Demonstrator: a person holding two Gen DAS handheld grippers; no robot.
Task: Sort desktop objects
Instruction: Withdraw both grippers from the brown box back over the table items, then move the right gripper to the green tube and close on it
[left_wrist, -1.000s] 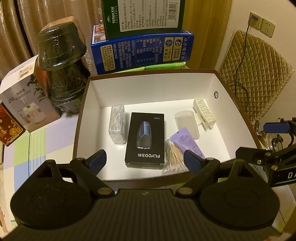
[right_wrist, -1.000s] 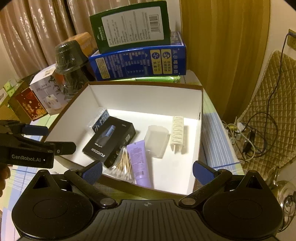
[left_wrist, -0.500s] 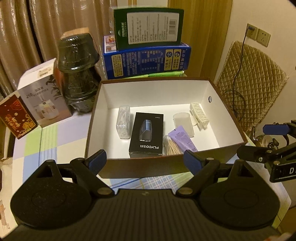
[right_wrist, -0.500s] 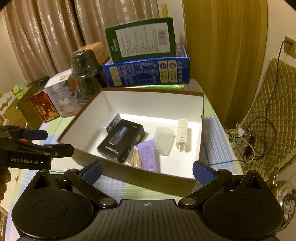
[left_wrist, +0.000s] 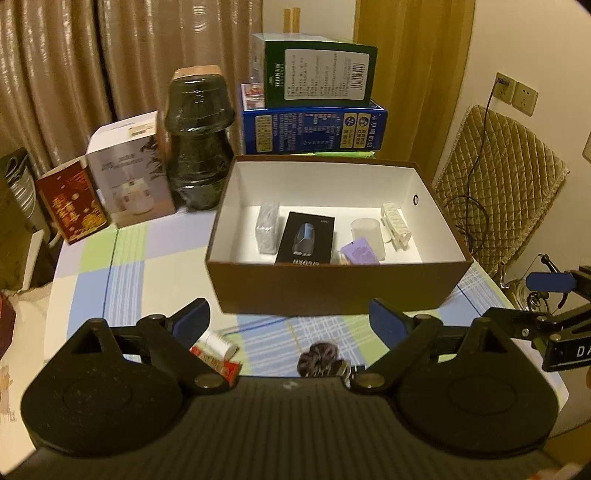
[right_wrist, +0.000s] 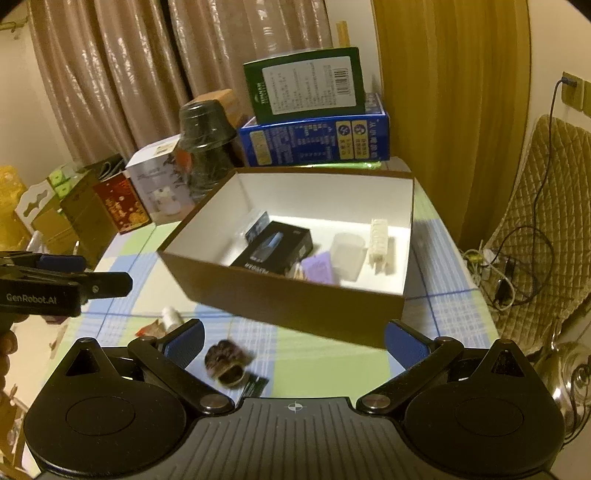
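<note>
A brown box with a white inside (left_wrist: 332, 291) (right_wrist: 280, 302) stands on the checked tablecloth. In it lie a black shaver box (left_wrist: 306, 236) (right_wrist: 273, 247), a purple tube (left_wrist: 360, 253), a clear cup (left_wrist: 365, 232), a white clip (left_wrist: 396, 225), cotton swabs and a clear packet (left_wrist: 267, 225). In front of the box on the cloth lie a small white bottle (left_wrist: 218, 341) (right_wrist: 170, 316), a red packet (left_wrist: 218, 363) and a dark scrunchie (left_wrist: 319, 360) (right_wrist: 227, 356). My left gripper (left_wrist: 290, 321) is open and empty above these. My right gripper (right_wrist: 293, 334) is open and empty.
Stacked blue (left_wrist: 314, 127) and green (left_wrist: 317, 75) boxes stand behind the brown box. A dark wrapped jar (left_wrist: 197, 144), a white carton (left_wrist: 129, 170) and a red box (left_wrist: 72, 201) stand at the left. A quilted chair (left_wrist: 498, 192) and cables are off the table's right.
Both grippers have pulled back and up from the box. The bottle, red packet and scrunchie in front of the box have come into view.
</note>
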